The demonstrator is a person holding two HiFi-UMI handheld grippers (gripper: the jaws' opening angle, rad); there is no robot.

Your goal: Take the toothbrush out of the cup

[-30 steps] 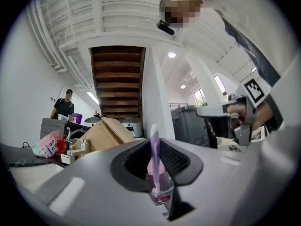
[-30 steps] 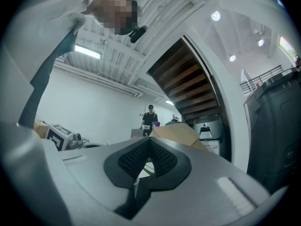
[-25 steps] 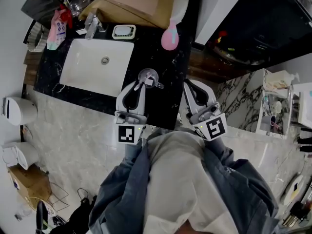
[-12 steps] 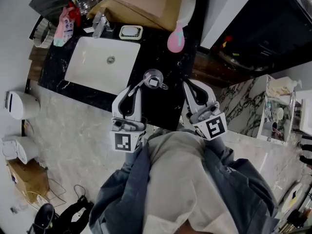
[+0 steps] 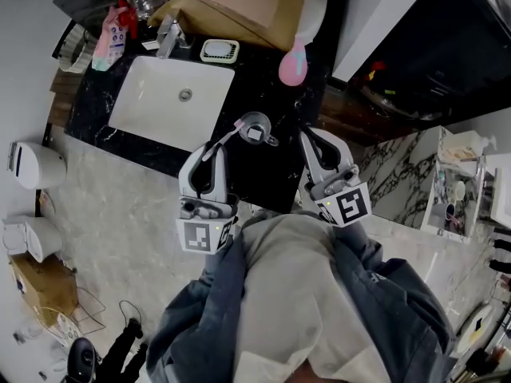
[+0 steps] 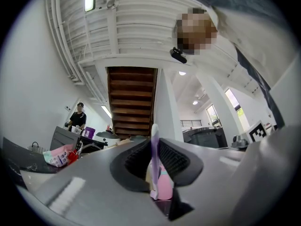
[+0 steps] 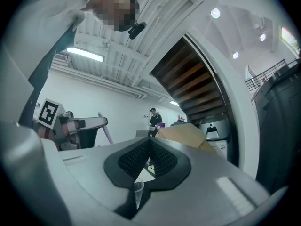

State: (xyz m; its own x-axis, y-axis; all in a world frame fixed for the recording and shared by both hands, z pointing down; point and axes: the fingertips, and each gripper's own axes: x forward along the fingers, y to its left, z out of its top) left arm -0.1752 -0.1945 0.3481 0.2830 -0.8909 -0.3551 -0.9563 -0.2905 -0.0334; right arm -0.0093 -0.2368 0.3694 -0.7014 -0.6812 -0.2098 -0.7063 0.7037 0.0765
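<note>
On the black counter [image 5: 271,174] stands a clear cup [image 5: 255,128] with a handle. My left gripper [image 5: 209,150] is shut on the toothbrush [image 5: 225,138], just left of the cup. The brush slants up to the right, and its pinkish head lies by the cup's left rim. In the left gripper view the white and purple toothbrush [image 6: 154,157] stands upright between the pads of my left gripper [image 6: 153,163]. My right gripper [image 5: 307,139] is right of the cup and apart from it, jaws shut with nothing between them. In the right gripper view the cup's rim [image 7: 138,190] shows below my right gripper [image 7: 149,157].
A white sink [image 5: 172,102] with a tap [image 5: 168,34] is set into the counter at the left. Behind it are a soap dish [image 5: 218,50], a pink bottle [image 5: 293,64], a cardboard box [image 5: 247,2] and a pink packet [image 5: 116,30].
My left gripper has drawn back from the cup toward the lower left with the toothbrush. The brush head has come from inside the cup to its left rim. The right gripper has stayed put.
</note>
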